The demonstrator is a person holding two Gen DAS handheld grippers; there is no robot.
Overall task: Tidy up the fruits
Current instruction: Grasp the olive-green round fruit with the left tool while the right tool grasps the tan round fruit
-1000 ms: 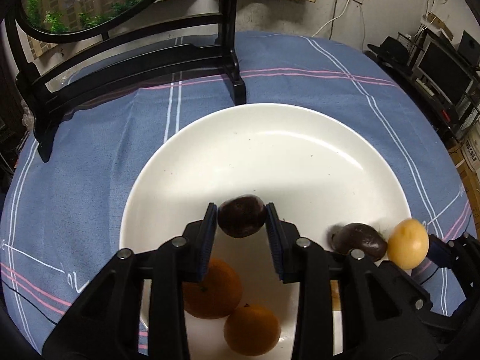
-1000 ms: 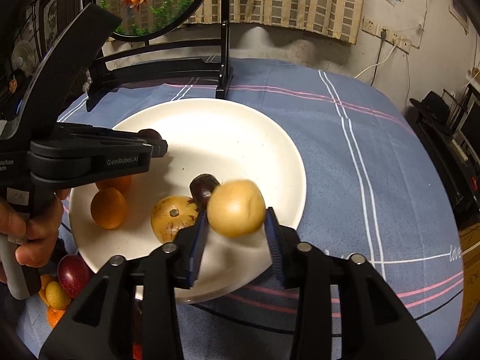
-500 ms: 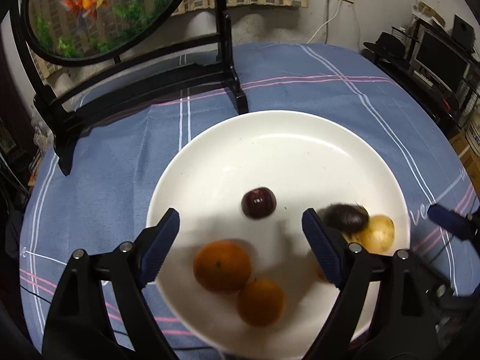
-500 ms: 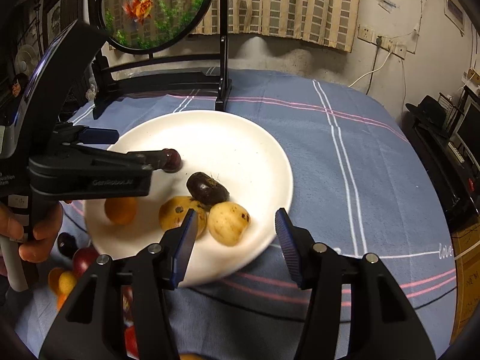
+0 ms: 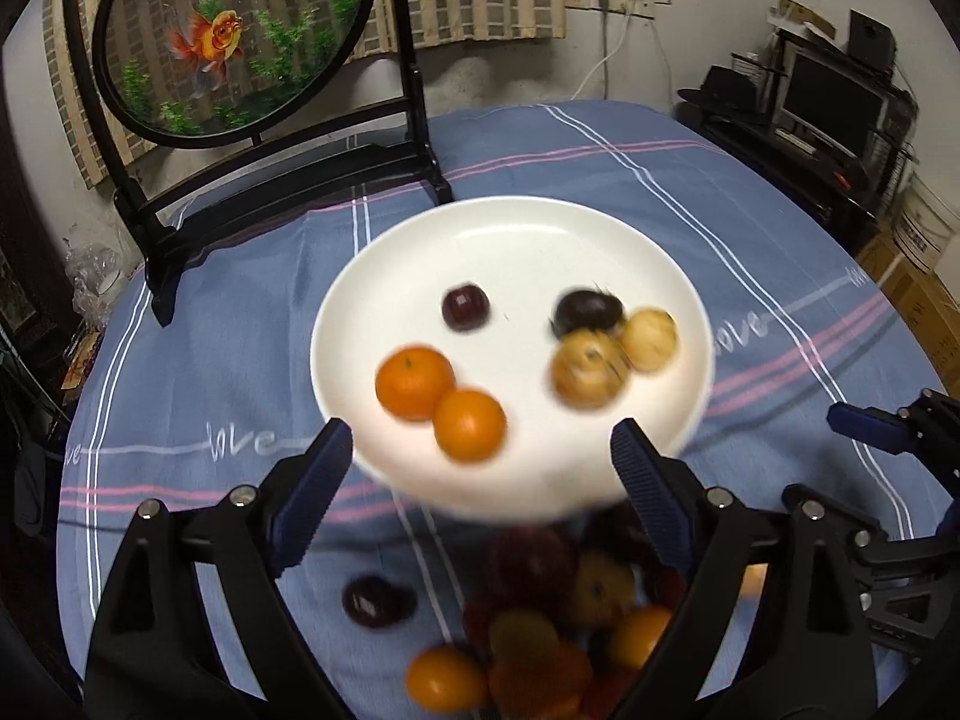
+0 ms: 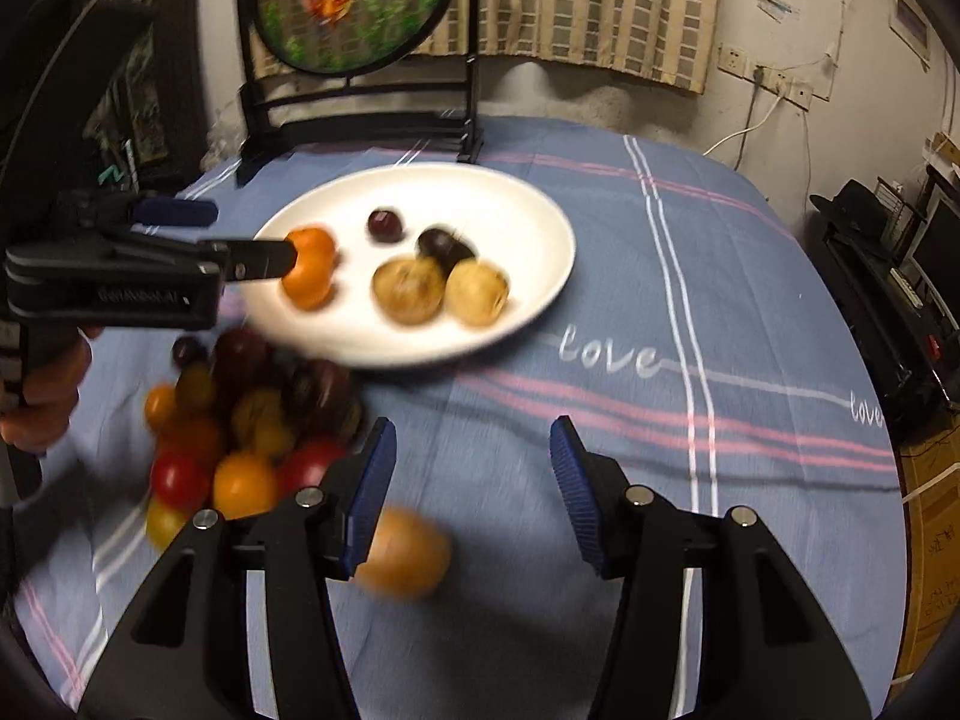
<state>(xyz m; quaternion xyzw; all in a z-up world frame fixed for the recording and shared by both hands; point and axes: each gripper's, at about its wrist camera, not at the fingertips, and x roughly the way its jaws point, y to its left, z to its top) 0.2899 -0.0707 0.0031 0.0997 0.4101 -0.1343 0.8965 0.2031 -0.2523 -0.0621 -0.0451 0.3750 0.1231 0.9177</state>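
- Both grippers have pulled back from the white plate (image 5: 516,228) since a second ago, each leaving its fruit on it: the dark plum (image 5: 465,306) from the left one, the yellow fruit (image 5: 649,331) from the right.
- At far left in the right wrist view, a person's hand (image 6: 45,384) holds the left gripper (image 5: 483,462); its jaws have just been opening and now stand wide apart with nothing between them, above the near rim of the plate.
- On the left of the plate lie two oranges (image 5: 441,399) touching each other, the plum behind them.
- To the right sit a dark passion fruit (image 5: 585,312), a tan round fruit (image 5: 588,375) and the yellow fruit, all clustered close.
- In front of the plate, a blurred fruit pile (image 6: 240,420) of red, orange, yellow and dark pieces lies on the blue striped tabletop (image 6: 720,300).
- One orange-tan fruit (image 6: 408,552) lies apart, just behind the right gripper's left finger.
- The right gripper (image 6: 471,480) has just been opening and is partly apart, empty, over bare cloth.
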